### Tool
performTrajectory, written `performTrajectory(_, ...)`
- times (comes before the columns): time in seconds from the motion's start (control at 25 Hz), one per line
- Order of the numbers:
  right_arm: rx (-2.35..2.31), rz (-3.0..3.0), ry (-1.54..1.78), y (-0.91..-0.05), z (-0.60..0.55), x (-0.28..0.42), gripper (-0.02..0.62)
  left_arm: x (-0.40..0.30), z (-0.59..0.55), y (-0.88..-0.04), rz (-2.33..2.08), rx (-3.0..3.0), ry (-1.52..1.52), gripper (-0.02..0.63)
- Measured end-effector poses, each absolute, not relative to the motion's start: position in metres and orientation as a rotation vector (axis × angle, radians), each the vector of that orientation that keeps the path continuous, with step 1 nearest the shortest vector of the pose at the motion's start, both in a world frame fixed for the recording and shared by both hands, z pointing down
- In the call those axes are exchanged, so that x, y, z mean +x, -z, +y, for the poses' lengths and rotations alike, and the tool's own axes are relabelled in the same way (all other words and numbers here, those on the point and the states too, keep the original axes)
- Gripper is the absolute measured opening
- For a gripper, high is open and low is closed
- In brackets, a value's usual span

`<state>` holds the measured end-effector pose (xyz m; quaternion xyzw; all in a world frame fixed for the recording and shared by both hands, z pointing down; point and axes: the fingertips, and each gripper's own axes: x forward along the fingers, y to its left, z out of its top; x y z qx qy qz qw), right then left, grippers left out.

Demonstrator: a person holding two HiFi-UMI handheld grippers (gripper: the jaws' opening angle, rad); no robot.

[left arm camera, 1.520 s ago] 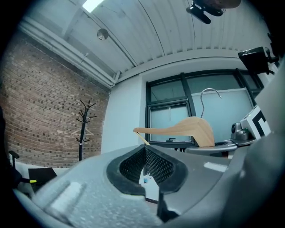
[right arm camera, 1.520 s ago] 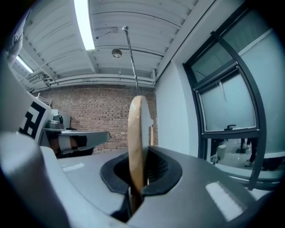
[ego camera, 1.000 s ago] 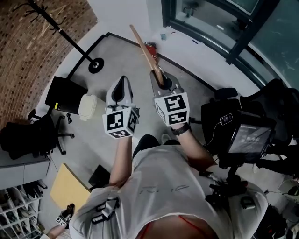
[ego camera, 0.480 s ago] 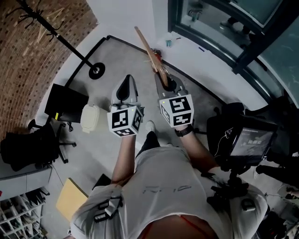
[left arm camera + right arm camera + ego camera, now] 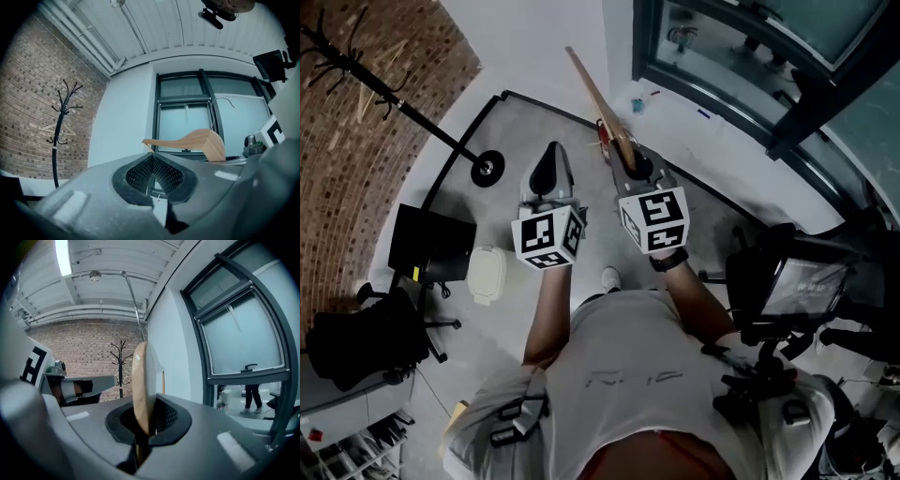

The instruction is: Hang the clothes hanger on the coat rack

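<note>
A wooden clothes hanger [image 5: 598, 103] sticks out forward from my right gripper [image 5: 630, 161], which is shut on its thick end. In the right gripper view the hanger [image 5: 142, 383] stands edge-on between the jaws of the right gripper [image 5: 146, 420]. The black coat rack [image 5: 412, 114] stands by the brick wall at the left, its round base [image 5: 486, 169] on the floor. It shows far off as coat rack [image 5: 121, 366] and coat rack [image 5: 58, 136]. My left gripper [image 5: 550, 155] is held level beside the right one, shut and empty; its pads [image 5: 140, 171] meet.
On the floor at the left sit a black box [image 5: 431, 246], a white container [image 5: 487, 274] and an office chair with a dark bag [image 5: 366, 339]. A dark-framed window [image 5: 741, 66] fills the right wall. A tripod with a screen [image 5: 795, 286] stands at my right.
The person has walked forward: the rack's base, the black box and the white container have slid down and nearer in the head view. Both grippers keep their pose, hanger still held.
</note>
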<state>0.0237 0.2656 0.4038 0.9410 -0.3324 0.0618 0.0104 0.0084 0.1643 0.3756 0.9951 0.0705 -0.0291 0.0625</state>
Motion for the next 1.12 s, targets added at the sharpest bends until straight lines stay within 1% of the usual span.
performTrajectory(0.16,2.952,-1.023,-0.221,-0.411,0.237,0.055,0.003,0.03,0.135,-0.379,0.226,3.01,0.07,-0.001)
performTrajectory(0.4,2.922,-1.076,-0.259,-0.43,0.198,0.09,0.003,0.058,0.078,-0.391,0.039,2.983,0.143,-0.002)
performTrajectory(0.72,2.81,-1.303,-0.278,-0.444,0.12,0.176,0.003,0.137,0.014,-0.41,-0.157,2.982,0.092,-0.001)
performTrajectory(0.96,2.718,-1.507,-0.22,-0.423,0.054,0.249,0.003,0.194,-0.033,-0.389,-0.32,3.011,0.126,0.0)
performTrajectory(1.12,2.646,-1.662,-0.175,-0.414,0.015,0.275,0.003,0.209,-0.063,-0.382,-0.476,3.021,0.153,-0.001)
